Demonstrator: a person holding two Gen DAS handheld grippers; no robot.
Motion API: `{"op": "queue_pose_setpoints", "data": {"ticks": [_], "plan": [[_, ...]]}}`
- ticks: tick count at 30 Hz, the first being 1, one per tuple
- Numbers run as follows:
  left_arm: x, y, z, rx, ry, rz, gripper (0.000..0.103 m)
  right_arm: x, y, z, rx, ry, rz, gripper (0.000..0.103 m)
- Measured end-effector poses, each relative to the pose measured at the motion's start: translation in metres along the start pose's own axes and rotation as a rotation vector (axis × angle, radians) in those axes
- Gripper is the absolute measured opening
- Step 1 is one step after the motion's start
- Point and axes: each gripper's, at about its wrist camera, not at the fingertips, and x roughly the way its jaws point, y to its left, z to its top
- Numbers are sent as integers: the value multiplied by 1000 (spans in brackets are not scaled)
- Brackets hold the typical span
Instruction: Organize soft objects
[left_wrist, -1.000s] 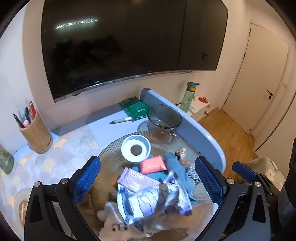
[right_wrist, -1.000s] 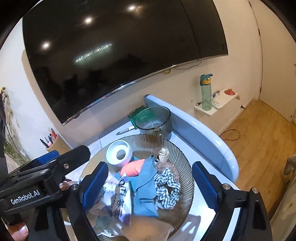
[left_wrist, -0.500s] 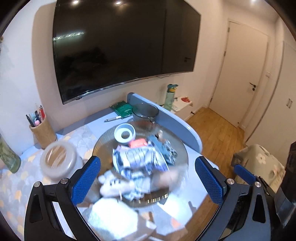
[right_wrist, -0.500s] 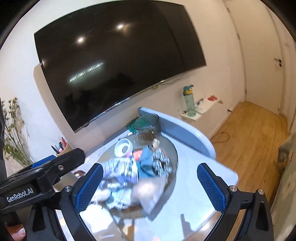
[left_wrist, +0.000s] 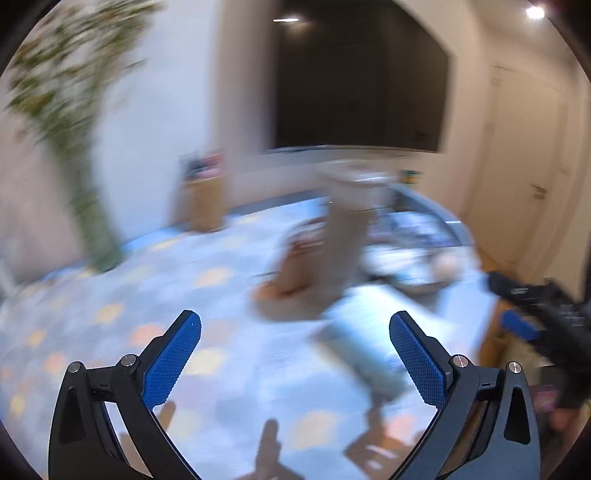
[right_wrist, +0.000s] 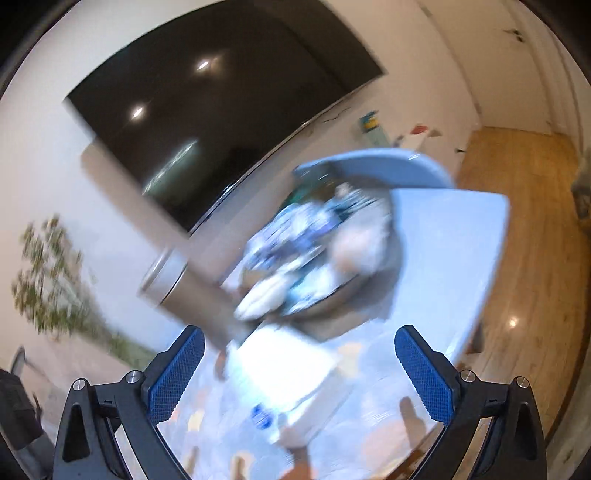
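Ahead, beyond both wide, empty tongs (right_wrist: 299, 373), sits the blurred dish of soft objects (right_wrist: 325, 243).

I was in a home's living room: big dark television (right_wrist: 221, 122) on the wall, wooden floor (right_wrist: 524, 236), leafy plant (left_wrist: 70, 92), patterned table (left_wrist: 110, 332).

We see our right gripper (right_wrist: 295, 373) spread wide over a white packet (right_wrist: 284, 373); beyond it, a blurred bowl (right_wrist: 369, 295) heaped with soft things (right_wrist: 306, 240)
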Motion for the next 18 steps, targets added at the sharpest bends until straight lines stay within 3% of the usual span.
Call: {"op": "queue_pose_setpoints", "data": {"ticks": [4, 6, 13, 18], "plan": [[13, 82, -19, -76, 25, 213, 102, 25, 56, -27, -129, 57, 27, 103], [24, 116, -30, -121, 59, 276, 102, 43, 81, -45, -171, 98, 51, 103], [47, 205, -66, -277, 142, 408, 102, 103, 148, -105, -305, 230, 75, 103], [57, 244, -91, -362, 181, 466, 102, 145, 200, -152, -531, 301, 54, 103]]}}
